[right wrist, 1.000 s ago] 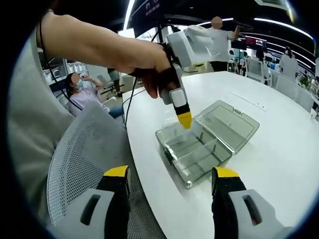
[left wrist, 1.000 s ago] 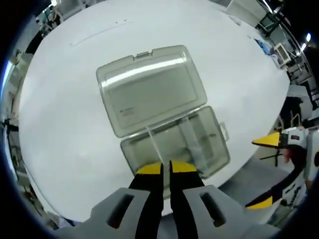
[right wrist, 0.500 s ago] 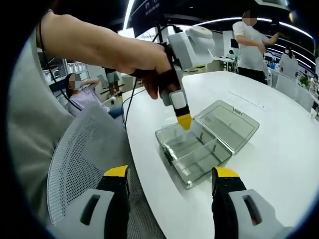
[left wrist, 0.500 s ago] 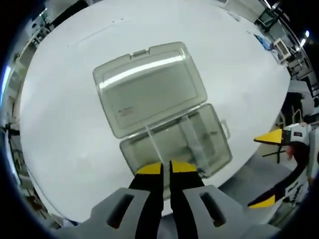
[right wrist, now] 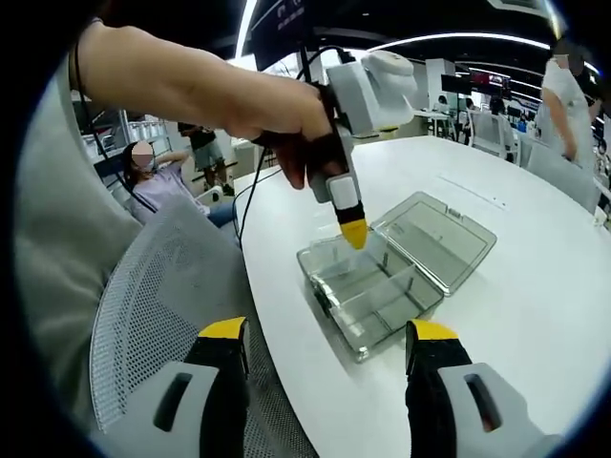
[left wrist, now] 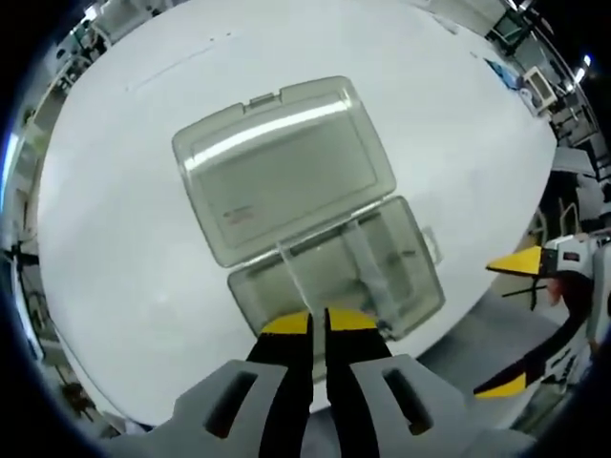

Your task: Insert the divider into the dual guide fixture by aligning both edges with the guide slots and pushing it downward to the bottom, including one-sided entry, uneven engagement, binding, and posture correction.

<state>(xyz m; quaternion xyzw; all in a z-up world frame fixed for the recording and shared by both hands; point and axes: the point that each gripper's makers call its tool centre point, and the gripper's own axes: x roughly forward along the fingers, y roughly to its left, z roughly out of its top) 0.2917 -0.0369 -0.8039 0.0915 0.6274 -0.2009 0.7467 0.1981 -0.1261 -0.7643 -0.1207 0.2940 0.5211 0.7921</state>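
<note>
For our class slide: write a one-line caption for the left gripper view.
Left gripper shut on clear divider, over open box on white table.

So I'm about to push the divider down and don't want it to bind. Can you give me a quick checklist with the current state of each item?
1. Left gripper shut on the divider: ok, jaws closed at its top edge.
2. Box lid open and out of the way: ok, it lies flat on the table.
3. Both divider edges in the guide slots: cannot tell, the clear plastic hides them.
4. Divider upright, not tilted: cannot tell.
5. Right gripper clear of the box: ok, open and held short of it.
6. Box steadied against the push: not ok, nothing holds it.
</note>
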